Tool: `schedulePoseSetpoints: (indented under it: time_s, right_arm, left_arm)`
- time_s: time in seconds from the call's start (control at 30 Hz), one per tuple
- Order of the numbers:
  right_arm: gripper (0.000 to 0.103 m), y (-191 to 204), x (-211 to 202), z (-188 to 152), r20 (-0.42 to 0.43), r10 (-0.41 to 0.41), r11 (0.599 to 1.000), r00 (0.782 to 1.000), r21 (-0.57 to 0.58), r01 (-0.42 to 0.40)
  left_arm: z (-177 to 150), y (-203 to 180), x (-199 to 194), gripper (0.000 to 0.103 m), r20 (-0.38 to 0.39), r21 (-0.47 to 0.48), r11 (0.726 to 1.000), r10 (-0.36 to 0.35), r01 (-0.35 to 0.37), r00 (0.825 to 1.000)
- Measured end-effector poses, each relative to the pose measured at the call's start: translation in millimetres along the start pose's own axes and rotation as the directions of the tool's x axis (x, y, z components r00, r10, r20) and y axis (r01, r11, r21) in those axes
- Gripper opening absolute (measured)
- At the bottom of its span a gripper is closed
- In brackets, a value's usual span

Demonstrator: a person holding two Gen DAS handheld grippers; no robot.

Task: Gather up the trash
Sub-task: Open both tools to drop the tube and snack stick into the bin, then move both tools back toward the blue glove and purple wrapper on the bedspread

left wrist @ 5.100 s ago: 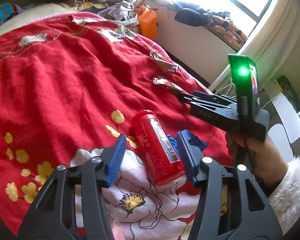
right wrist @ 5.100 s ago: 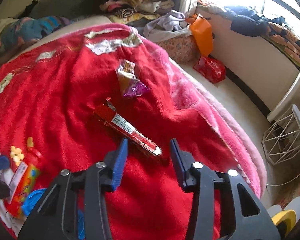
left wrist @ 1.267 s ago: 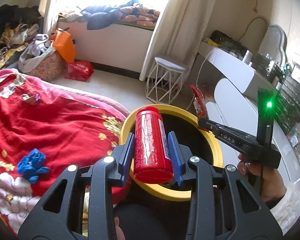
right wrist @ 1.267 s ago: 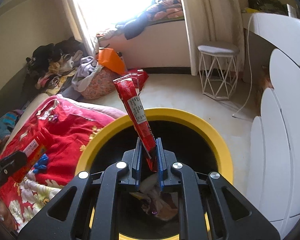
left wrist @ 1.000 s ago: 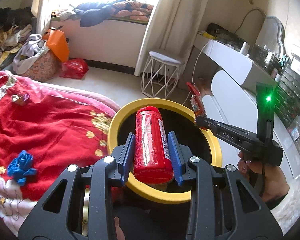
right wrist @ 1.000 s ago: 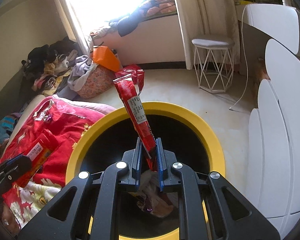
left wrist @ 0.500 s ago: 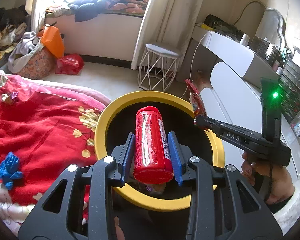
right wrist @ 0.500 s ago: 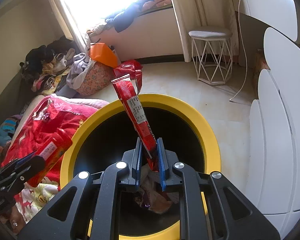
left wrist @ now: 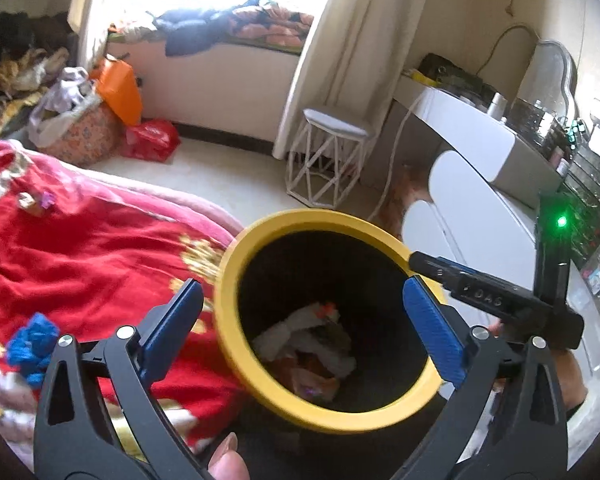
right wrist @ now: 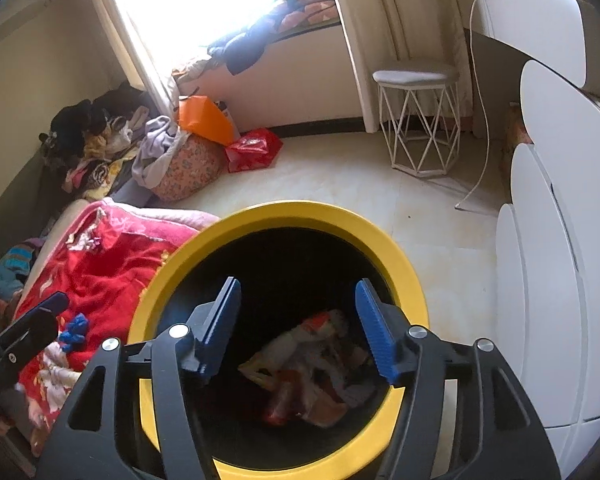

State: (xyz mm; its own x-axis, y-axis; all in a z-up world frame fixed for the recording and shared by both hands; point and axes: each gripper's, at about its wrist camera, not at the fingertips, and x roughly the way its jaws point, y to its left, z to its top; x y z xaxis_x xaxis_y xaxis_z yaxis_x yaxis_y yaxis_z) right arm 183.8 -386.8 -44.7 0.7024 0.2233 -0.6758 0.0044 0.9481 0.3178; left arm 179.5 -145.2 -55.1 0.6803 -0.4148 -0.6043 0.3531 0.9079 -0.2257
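A black bin with a yellow rim (left wrist: 316, 216) stands beside the bed. My left gripper (left wrist: 300, 292) hangs over its mouth, jaws opening wide with nothing between them. My right gripper (right wrist: 297, 286) is also above the bin (right wrist: 300, 210), jaws opening and empty; in the left wrist view its tip (left wrist: 418, 258) reaches over the right rim. Crumpled wrappers and paper (left wrist: 312, 344) lie at the bottom, with blurred red pieces among them (right wrist: 284, 404). On the red blanket (left wrist: 80, 248) lie a blue scrap (left wrist: 32, 344) and small wrappers (left wrist: 36, 202).
A white wire stool (left wrist: 332, 160) stands on the pale floor past the bin. White rounded cabinets (right wrist: 560, 280) close off the right. An orange bag (right wrist: 204, 120), a red bag (right wrist: 252, 150) and heaped clothes sit by the window wall. A thumb (left wrist: 224, 460) shows at the bottom.
Both grippers have opened. The red can has left the left jaws and the red wrapper has left the right jaws; neither is held any more.
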Motion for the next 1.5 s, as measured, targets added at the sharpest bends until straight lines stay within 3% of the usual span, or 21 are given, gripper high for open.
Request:
schedulePoseSetpoints:
  time_s: [0.33, 0.83, 1.2, 1.5]
  right_arm:
    - [0.068, 52.4, -22.0, 4.4, 0.075, 0.083, 0.991, 0.994, -0.113, -0.074]
    - [0.072, 138.6, -25.5, 4.0, 0.068, 0.198, 0.945, 0.978, -0.279, -0.172]
    - [0.072, 200.3, -4.2, 12.1, 0.030, 0.254, 0.902, 0.967, -0.368, -0.226]
    - [0.072, 266.9, 45.7, 21.1, -0.032, 0.301, 0.854, 0.953, -0.435, -0.284]
  left_arm:
    - [2.6, 27.7, -37.6, 0.092, 0.075, -0.031, 0.996, 0.086, -0.084, 0.993]
    - [0.3, 79.0, -93.2, 0.092, 0.164, -0.101, 0.976, 0.207, -0.193, 0.964]
    - [-13.7, 132.8, -116.9, 0.092, 0.153, -0.189, 0.946, 0.292, -0.262, 0.944]
    - [-36.3, 172.2, -113.2, 0.092, 0.067, -0.234, 0.930, 0.308, -0.285, 0.949]
